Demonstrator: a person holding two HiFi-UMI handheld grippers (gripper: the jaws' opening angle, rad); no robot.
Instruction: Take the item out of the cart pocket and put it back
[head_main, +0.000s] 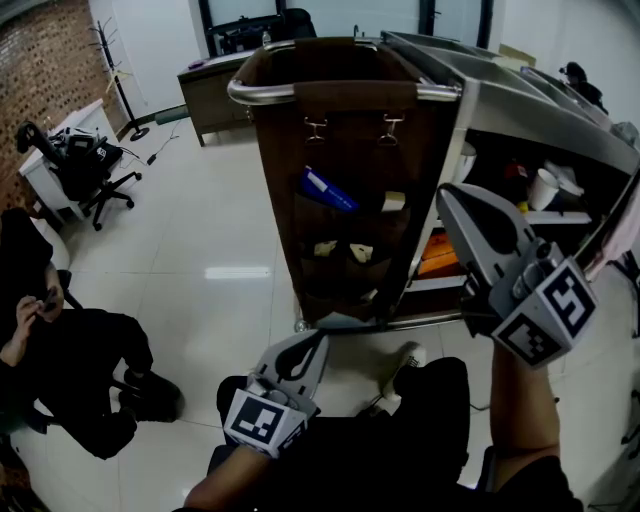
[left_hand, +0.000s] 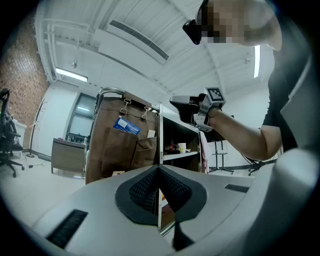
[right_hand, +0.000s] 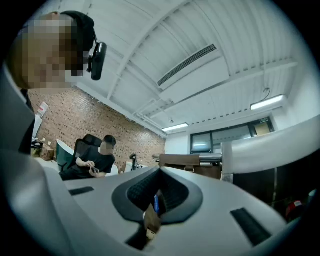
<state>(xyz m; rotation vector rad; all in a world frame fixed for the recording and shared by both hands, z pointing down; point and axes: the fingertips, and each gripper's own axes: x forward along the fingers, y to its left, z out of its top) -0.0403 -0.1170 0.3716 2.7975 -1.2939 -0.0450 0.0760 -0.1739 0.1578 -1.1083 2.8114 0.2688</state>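
Tiled floor; blue packet in cart pocket

Your head camera looks steeply down at the tall brown fabric pocket organiser on the grey metal cart, close ahead. The camera on your left gripper sits low and faces that organiser level, from nearby. The camera on your right gripper rides higher, facing over the cart's chrome top rail toward the red brick wall, which the head view shares.
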